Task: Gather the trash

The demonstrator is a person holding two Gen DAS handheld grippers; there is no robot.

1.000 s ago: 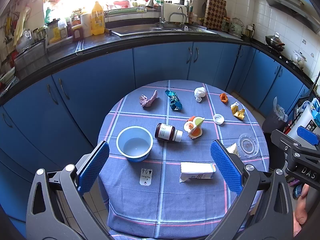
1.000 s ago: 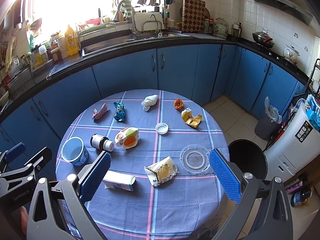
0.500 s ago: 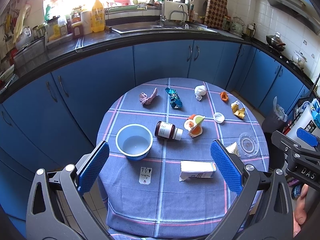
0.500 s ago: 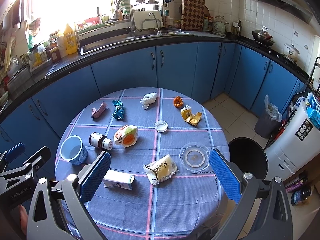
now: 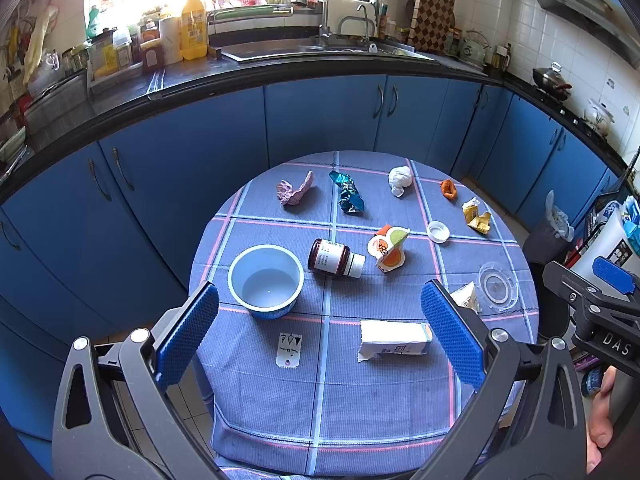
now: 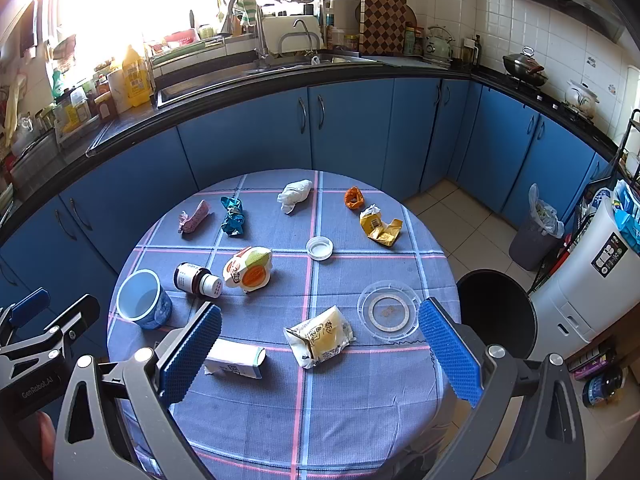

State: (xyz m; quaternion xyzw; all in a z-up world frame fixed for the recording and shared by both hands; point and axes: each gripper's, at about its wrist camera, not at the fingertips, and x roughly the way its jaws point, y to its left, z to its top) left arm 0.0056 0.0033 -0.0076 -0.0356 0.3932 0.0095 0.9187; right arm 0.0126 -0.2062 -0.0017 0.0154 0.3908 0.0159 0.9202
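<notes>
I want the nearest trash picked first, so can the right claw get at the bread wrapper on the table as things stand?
Probably yes. The right claw is open and empty above the near table edge, with the bread wrapper lying between its fingers' line of view, nothing stacked on it or in front of it.

Both wrist cameras looked down from the near edge, left and right, toward the counter (image 5: pixel 280 76), sharing the round table (image 6: pixel 360 420).

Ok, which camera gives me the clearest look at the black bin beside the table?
The right wrist view: the black bin shows its open mouth beside the table. In the left wrist view it is almost wholly hidden behind the table's edge.
</notes>
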